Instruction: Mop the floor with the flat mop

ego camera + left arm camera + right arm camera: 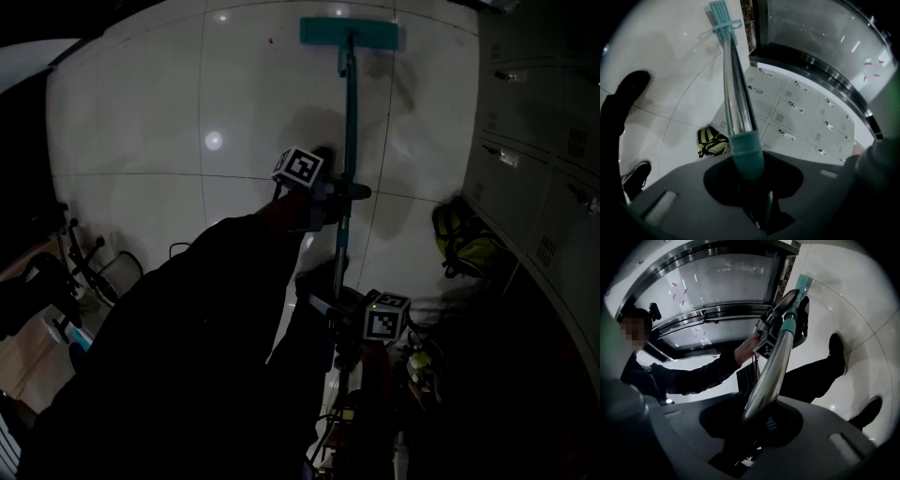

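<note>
Left tongs (326, 194) and right tongs (345, 317) both clamp the handle of the flat mop (351, 112), its pad on the floor (141, 112) at top centre. Sweeping rightward could snag the yellow bag (464, 246) or strike the lockers (539, 141).

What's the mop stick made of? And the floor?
The mop stick looks like polished metal: it is silvery, with bright streaks running along it. Its teal sleeve is dull and smooth, probably plastic. The floor seems to be glossy white tile, with thin joint lines and mirrored light spots.
</note>
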### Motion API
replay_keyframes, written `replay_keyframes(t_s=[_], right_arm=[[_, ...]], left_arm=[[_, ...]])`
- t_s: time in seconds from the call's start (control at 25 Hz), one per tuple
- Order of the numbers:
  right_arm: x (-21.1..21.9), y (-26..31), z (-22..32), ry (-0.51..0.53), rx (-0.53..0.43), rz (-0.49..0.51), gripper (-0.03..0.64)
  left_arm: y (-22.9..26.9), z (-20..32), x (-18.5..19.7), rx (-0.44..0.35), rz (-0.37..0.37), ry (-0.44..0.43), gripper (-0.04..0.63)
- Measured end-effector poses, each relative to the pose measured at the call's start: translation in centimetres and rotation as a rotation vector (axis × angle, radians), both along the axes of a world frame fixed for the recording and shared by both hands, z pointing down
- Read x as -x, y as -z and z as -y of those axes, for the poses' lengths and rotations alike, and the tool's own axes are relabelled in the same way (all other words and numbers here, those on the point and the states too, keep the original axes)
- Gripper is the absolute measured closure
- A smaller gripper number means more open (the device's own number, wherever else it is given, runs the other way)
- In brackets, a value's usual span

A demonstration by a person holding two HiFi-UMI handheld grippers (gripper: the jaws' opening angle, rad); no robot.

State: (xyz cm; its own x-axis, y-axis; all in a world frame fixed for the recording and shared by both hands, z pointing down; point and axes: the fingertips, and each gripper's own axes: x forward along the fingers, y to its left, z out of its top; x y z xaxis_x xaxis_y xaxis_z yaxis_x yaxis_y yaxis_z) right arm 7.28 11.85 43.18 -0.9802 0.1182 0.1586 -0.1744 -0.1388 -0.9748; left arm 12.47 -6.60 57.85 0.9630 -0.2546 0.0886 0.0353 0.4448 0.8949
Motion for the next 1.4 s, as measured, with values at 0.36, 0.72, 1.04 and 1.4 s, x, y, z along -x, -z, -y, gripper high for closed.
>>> replay_keyframes(t_s=[0.36, 0.72, 1.04, 1.4], right_arm=[[-6.6, 1.0, -14.2, -0.005, 0.036, 0.007, 0.491], [-10.2, 0.3, -21.8, 0.004, 0.066, 0.009, 0.491], [-8.7, -0.1, -19.8, 0.006, 0.094, 0.017, 0.491], [-3.5, 0.2, -9.0, -0.016, 0.101, 0.011, 0.491]], left_arm=[[0.8, -14.6, -6.8, 0.013, -0.014, -0.007, 0.489], [-0.4, -22.7, -10.3, 0.06, 0.006, -0.035, 0.489], [-1.6, -21.4, -8.6, 0.101, 0.019, -0.026, 0.489], [-1.9, -11.0, -3.7, 0.117, 0.017, -0.019, 0.489]])
